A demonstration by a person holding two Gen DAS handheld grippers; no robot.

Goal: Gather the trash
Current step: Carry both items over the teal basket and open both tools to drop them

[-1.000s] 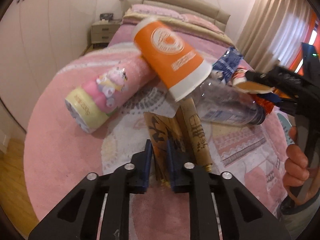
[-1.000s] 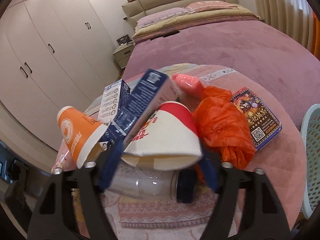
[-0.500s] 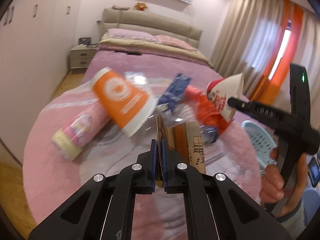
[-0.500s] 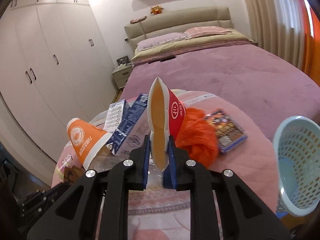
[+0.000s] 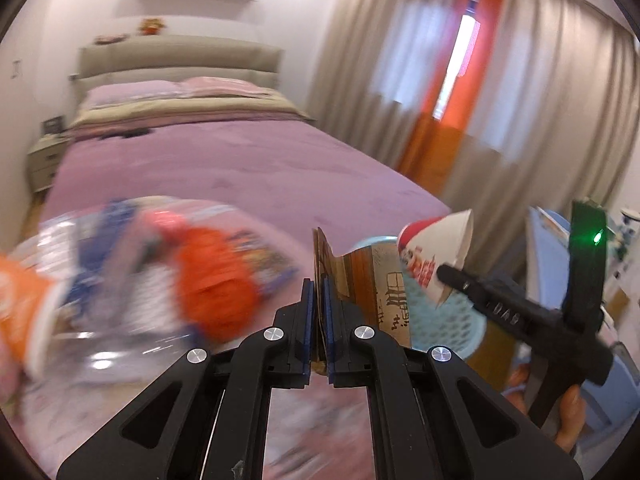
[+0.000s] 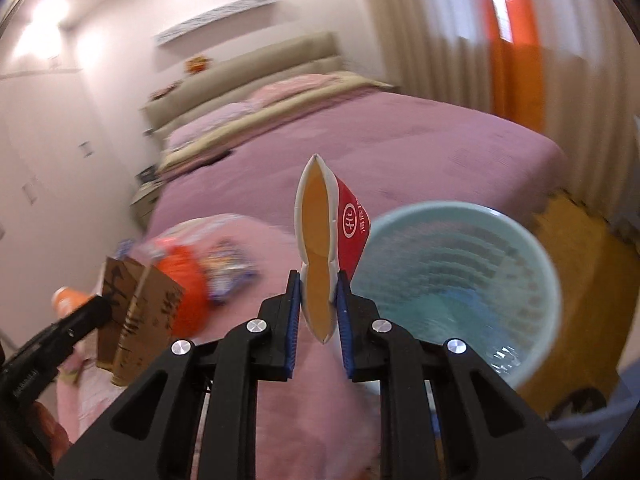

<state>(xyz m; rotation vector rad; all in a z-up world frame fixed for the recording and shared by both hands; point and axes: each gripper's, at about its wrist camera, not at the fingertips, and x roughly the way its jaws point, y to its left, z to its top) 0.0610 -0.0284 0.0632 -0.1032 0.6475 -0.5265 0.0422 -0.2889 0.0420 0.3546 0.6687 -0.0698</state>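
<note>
Left gripper pinches brown carton, right gripper squashed cup beside basket

Trash pile on pink rug

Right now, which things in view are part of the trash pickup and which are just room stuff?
Job:
- brown paper bag, in left hand-held gripper
- squashed red-and-white cup, in right hand-held gripper
- teal basket
- orange plastic bag
- orange cup

Lying about:
- bed
- curtains
- nightstand

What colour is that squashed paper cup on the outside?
The paper cup is white with a red band and print, clearest in the left wrist view.
</note>
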